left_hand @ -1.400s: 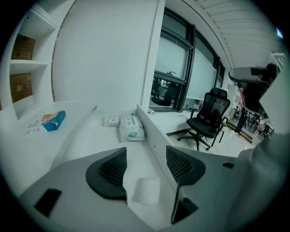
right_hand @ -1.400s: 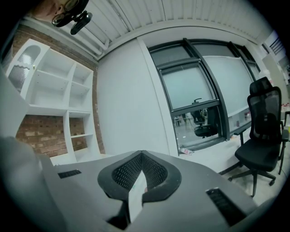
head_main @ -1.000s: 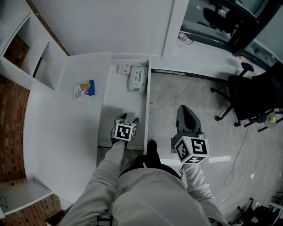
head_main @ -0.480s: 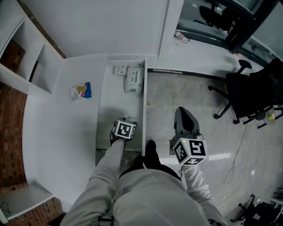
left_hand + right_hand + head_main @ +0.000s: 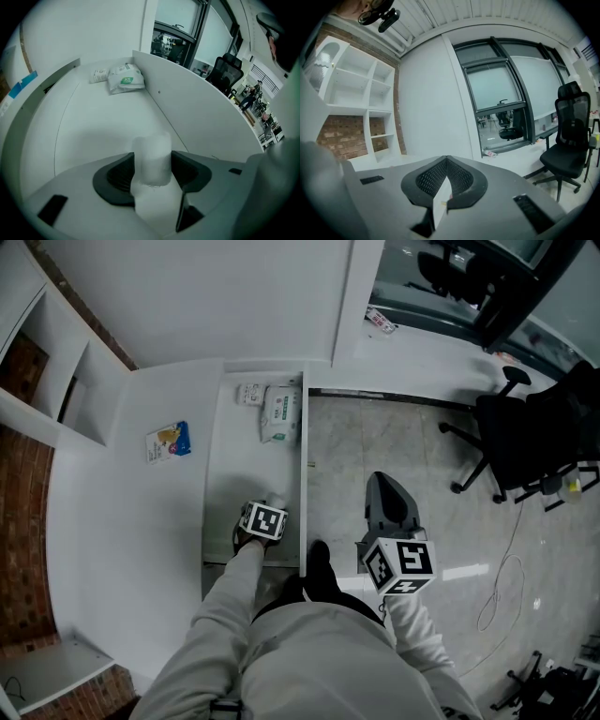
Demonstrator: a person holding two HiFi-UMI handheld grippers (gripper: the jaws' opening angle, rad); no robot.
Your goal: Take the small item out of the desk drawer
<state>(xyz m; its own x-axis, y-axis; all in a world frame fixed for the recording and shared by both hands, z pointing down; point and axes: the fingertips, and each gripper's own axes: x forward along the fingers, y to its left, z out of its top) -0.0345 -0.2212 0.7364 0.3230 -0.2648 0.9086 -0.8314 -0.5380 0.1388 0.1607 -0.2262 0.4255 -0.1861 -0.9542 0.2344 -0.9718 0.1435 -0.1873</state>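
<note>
A small white cylinder (image 5: 151,152) stands on the floor of the open white desk drawer (image 5: 230,460), near its front end. In the head view only its top (image 5: 275,502) peeks out ahead of the marker cube. My left gripper (image 5: 151,172) reaches down into the drawer (image 5: 89,117) and its jaws are closing on the cylinder; both dark pads (image 5: 119,176) lie against its sides. My right gripper (image 5: 383,482) hangs over the floor to the right of the drawer, holding nothing. Seen in its own view, the right gripper (image 5: 446,185) is shut.
At the drawer's far end lie a green-and-white wipes pack (image 5: 282,414) and a smaller white packet (image 5: 248,393). A blue-and-yellow packet (image 5: 167,440) rests on the desk top at left. A black office chair (image 5: 525,442) stands at right. White shelves (image 5: 56,352) are at far left.
My left gripper has pushed a little forward in the drawer up to the white cylinder, and its spread fingers have drawn in around it. The right gripper has stayed put.
</note>
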